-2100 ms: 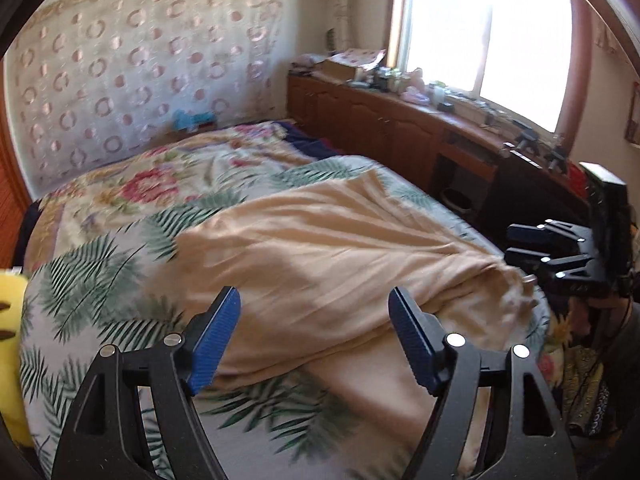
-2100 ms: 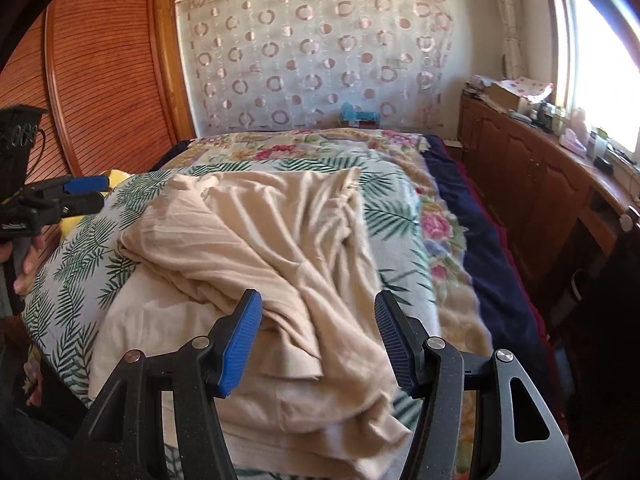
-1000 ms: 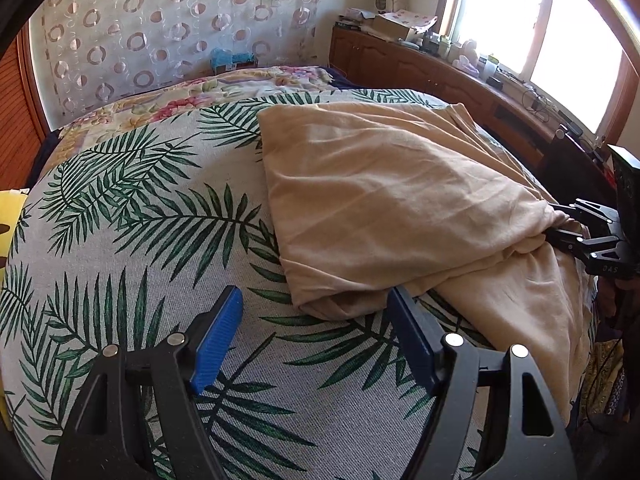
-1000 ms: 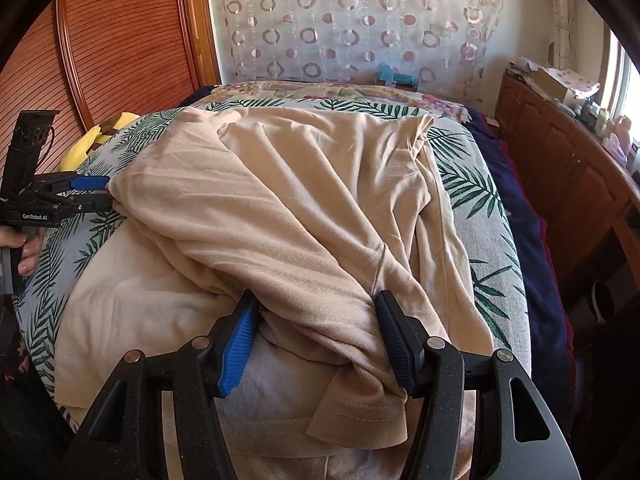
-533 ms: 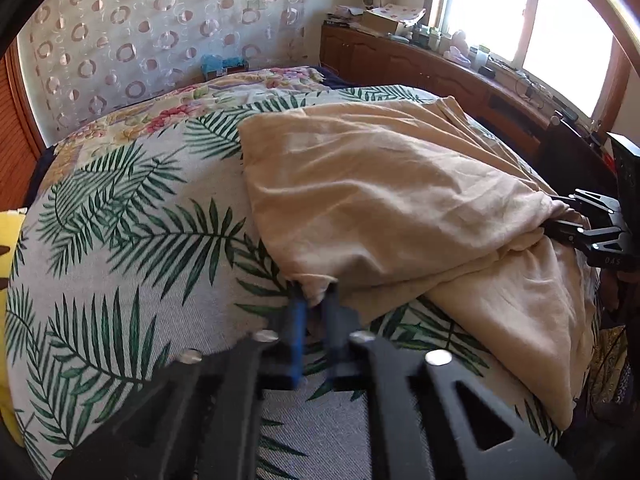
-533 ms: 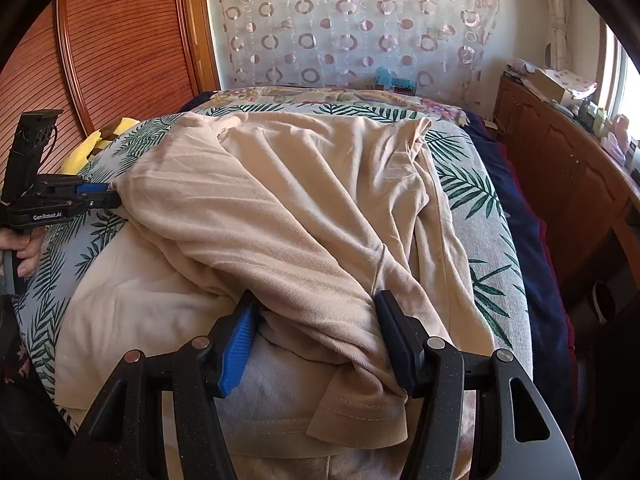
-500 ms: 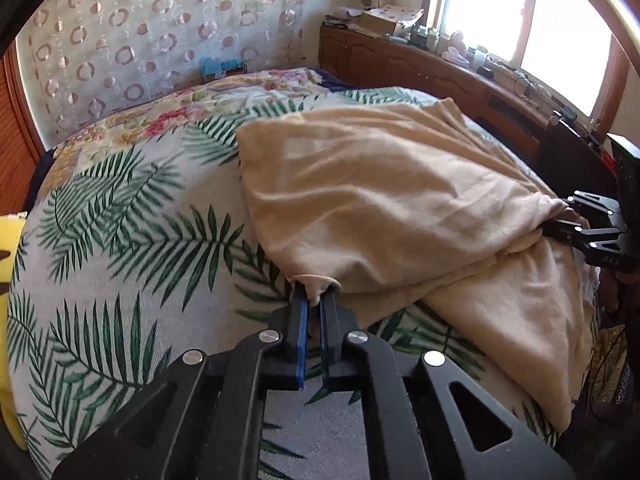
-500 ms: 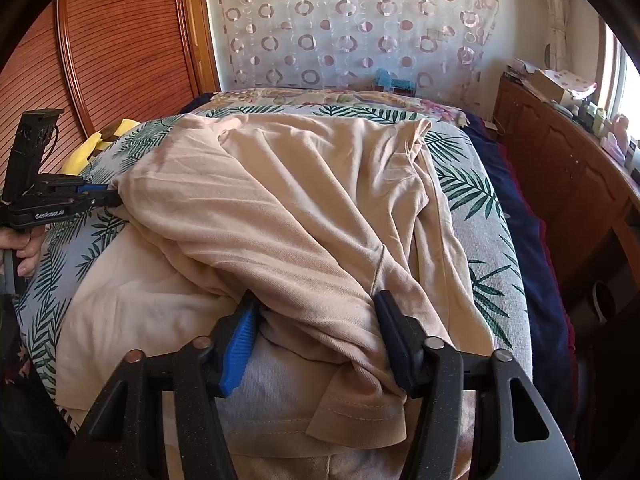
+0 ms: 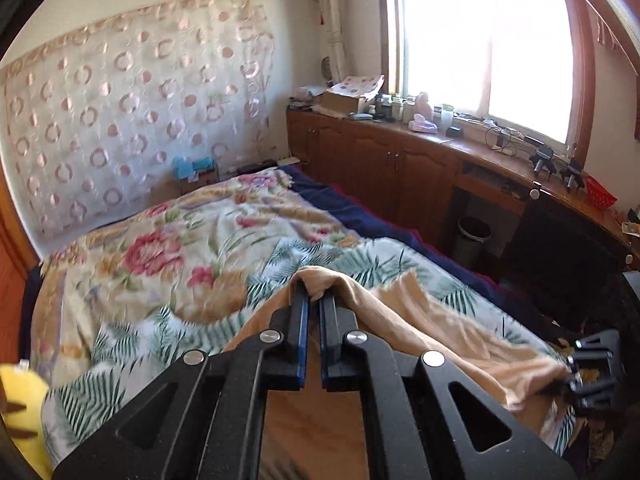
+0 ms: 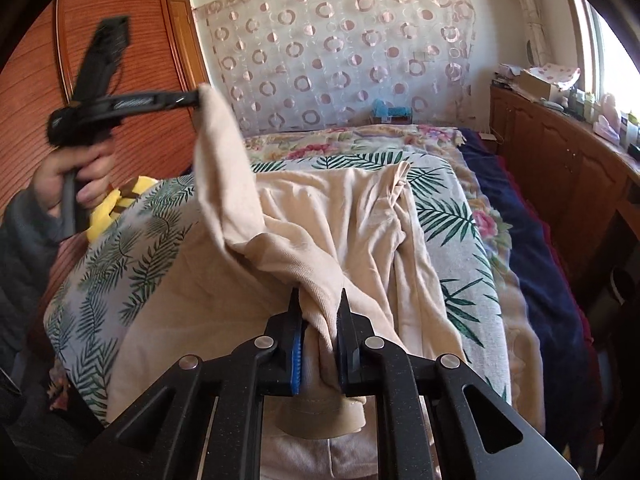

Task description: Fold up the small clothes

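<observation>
Left gripper [image 9: 314, 300], right gripper [image 10: 320, 320] clamping beige garment [image 10: 340, 208]

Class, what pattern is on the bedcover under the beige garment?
Green palm leaves on the bedcover, clearest in the right wrist view.

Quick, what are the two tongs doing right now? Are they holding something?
Left tongs: shut, pinching a corner of the beige shirt, lifted above the bed.
Right tongs: jaws just closed, clamped on a bunched fold of the same shirt.
</observation>
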Demonstrator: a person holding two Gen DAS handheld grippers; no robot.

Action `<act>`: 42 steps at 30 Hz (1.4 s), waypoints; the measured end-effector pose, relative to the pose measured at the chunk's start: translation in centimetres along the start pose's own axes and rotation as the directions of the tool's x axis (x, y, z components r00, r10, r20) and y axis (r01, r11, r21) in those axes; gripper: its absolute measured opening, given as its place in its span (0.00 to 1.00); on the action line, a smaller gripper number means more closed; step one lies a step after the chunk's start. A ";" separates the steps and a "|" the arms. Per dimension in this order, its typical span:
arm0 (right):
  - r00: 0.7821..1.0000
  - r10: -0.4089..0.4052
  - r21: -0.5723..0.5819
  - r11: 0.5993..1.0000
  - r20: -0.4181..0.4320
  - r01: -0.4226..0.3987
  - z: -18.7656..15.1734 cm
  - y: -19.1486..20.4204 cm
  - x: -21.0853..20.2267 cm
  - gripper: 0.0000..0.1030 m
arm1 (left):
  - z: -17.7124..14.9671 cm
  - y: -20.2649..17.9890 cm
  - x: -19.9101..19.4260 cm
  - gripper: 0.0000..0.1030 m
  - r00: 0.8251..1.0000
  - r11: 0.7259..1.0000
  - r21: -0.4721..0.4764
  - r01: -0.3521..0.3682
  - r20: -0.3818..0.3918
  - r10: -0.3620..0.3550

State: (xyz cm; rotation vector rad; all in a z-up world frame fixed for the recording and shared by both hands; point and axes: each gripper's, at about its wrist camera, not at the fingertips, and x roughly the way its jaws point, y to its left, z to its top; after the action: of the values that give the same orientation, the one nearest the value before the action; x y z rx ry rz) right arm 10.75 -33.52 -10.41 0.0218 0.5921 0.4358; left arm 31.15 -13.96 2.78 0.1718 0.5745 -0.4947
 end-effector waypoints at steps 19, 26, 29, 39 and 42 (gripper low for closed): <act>0.990 -0.130 0.077 0.988 -0.050 0.133 -1.2 -2.5 -1.7 0.23 | 2.4 -4.4 7.6 0.59 0.993 0.995 0.053 0.083 -0.087 -0.078; 0.979 -0.204 0.086 0.975 -0.028 0.205 0.2 -2.9 -2.2 0.43 | -0.7 -2.6 5.3 0.77 0.989 0.994 0.021 0.104 -0.107 -0.101; 0.976 -0.215 0.057 0.975 -0.023 0.216 1.4 -2.6 -1.7 0.44 | -2.9 -1.8 4.1 0.78 0.989 0.996 0.011 0.089 -0.122 -0.087; 0.985 -0.170 -0.044 0.985 -0.021 0.169 8.7 -2.4 4.1 0.44 | -8.8 0.9 2.5 0.78 0.983 0.997 -0.056 0.051 -0.173 -0.060; 0.985 -0.162 -0.059 0.986 -0.055 0.159 10.6 -2.6 7.5 0.44 | -9.8 1.5 3.0 0.78 0.980 0.995 -0.081 0.055 -0.186 -0.069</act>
State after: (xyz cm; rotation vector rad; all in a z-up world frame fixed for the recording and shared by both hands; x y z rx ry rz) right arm 23.10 -31.81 -5.99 -0.0903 0.6355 0.2966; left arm 29.43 -11.04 -7.00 0.1303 0.7851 -0.5195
